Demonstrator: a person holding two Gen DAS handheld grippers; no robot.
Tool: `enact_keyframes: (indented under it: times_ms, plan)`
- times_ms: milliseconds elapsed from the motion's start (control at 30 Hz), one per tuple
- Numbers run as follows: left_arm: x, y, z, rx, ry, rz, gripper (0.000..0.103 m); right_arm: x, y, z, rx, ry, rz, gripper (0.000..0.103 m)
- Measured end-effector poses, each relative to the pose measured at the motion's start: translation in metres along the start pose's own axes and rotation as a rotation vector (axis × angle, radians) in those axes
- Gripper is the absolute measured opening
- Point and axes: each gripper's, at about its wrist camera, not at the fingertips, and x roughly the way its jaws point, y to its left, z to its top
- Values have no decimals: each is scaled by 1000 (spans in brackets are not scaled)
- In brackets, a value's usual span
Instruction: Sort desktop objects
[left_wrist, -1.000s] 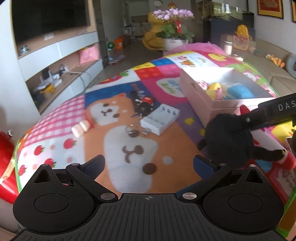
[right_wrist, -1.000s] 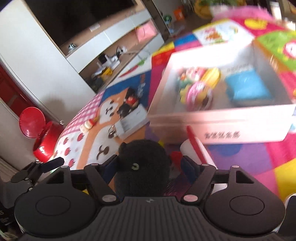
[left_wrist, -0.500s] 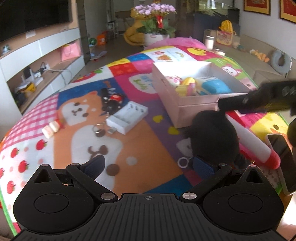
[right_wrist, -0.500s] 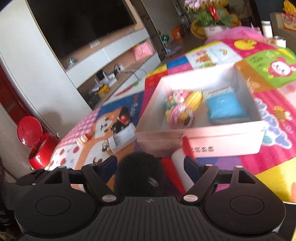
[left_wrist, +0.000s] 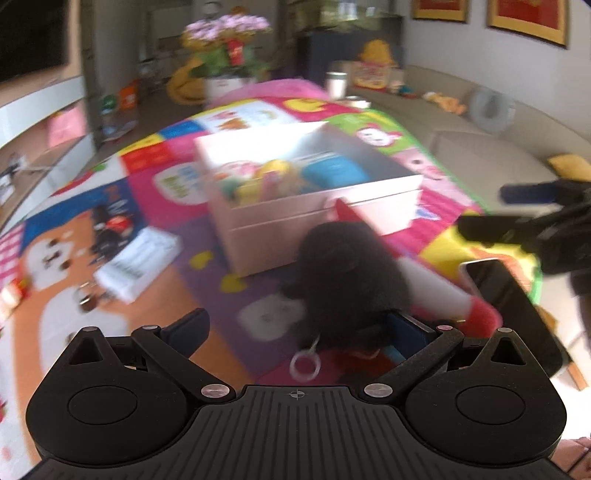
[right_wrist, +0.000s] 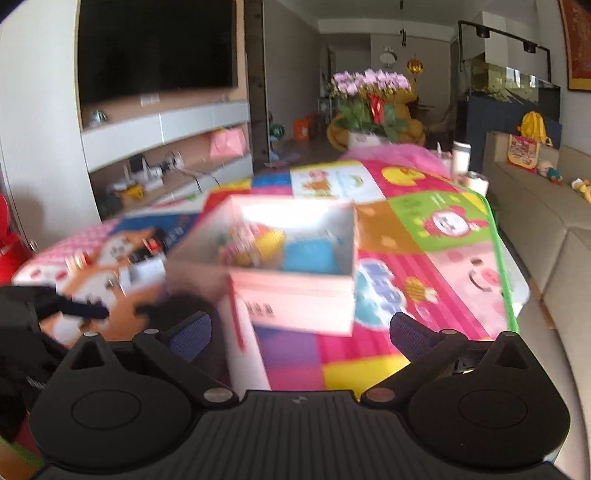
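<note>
Two grippers: left gripper (left_wrist: 295, 328) and right gripper (right_wrist: 299, 332), jaws spread, empty.
Fluffy black plush toy (left_wrist: 351, 280): soft, light; pinch mid-body.

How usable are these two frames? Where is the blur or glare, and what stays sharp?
Left wrist view: the black plush toy and the mat are motion-smeared, and sunlight blows out the far wall of the white box; the left gripper stays crisp. Right wrist view: the box and mat smear in the foreground, the flowers read more clearly, and the right gripper is sharp.
</note>
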Motion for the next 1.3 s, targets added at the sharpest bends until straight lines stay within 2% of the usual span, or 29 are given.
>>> enact_keyframes:
  times_ms: [167, 333, 600, 733, 833, 900, 967, 1033, 1133, 1233, 1300]
  plan:
    - [9, -14, 8, 27, -3, 7, 103, 8, -6, -13, 30, 45, -4, 103]
    - [15, -15, 13, 34, 3, 33, 103, 10, -3, -15, 30, 41, 6, 103]
    - [28, -9, 22, 23, 18, 49, 103, 5, 8, -23, -36, 44, 48, 103]
    - [31, -3, 30, 24, 7, 82, 103, 5, 15, -27, -64, 53, 72, 103]
    - [36, 10, 39, -39, 11, 101, 103, 4, 30, -28, -98, 47, 115, 102]
    - [36, 20, 47, -99, 12, 91, 103, 4, 50, -30, -171, 25, 116, 94]
    - [29, 32, 54, -148, -20, 90, 103, 5, 73, -33, -276, -13, 92, 92]
    - [16, 45, 59, -187, -61, 101, 103, 7, 91, -34, -334, -42, 106, 92]
    - [-4, 66, 61, -245, -108, 135, 103, 18, 114, -32, -381, -40, 143, 92]
    - [-24, 83, 51, -292, -137, 169, 103, 38, 129, -27, -396, -38, 105, 92]
    - [-38, 94, 40, -321, -151, 199, 103, 53, 134, -24, -391, 0, 96, 85]
